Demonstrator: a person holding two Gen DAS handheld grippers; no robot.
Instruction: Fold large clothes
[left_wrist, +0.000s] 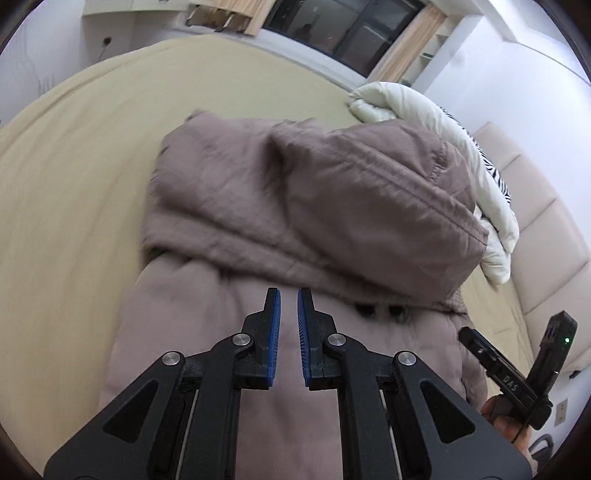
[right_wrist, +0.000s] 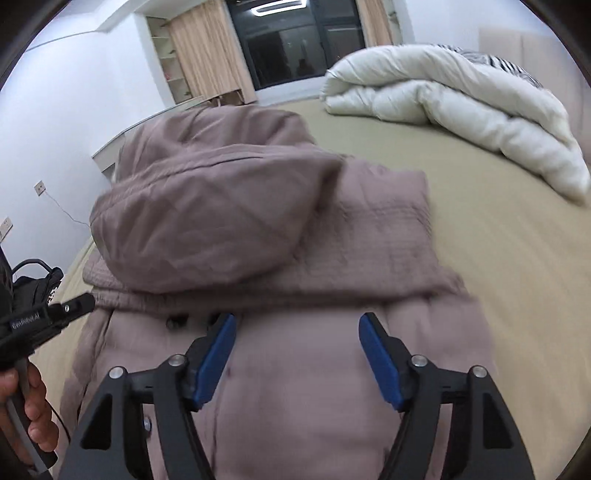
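Observation:
A large mauve-brown padded coat (left_wrist: 258, 221) lies on the beige bed (left_wrist: 74, 166), its hood (left_wrist: 388, 206) folded over the body. It also shows in the right wrist view (right_wrist: 295, 258), hood (right_wrist: 207, 225) at left. My left gripper (left_wrist: 289, 295) hovers just above the coat's body below the hood, jaws a narrow gap apart, holding nothing. My right gripper (right_wrist: 297, 325) hovers over the coat's body with jaws wide open and empty. The right gripper's body (left_wrist: 517, 369) shows at lower right in the left wrist view; the left one (right_wrist: 40, 325) at left in the right view.
A folded white duvet (right_wrist: 461, 107) with a zebra-print pillow (right_wrist: 491, 59) lies at the head of the bed. A padded headboard (left_wrist: 546, 229) is beyond it. A dark window (right_wrist: 291, 40) with curtains is at the far wall. Wall sockets (right_wrist: 38, 187) are on the left wall.

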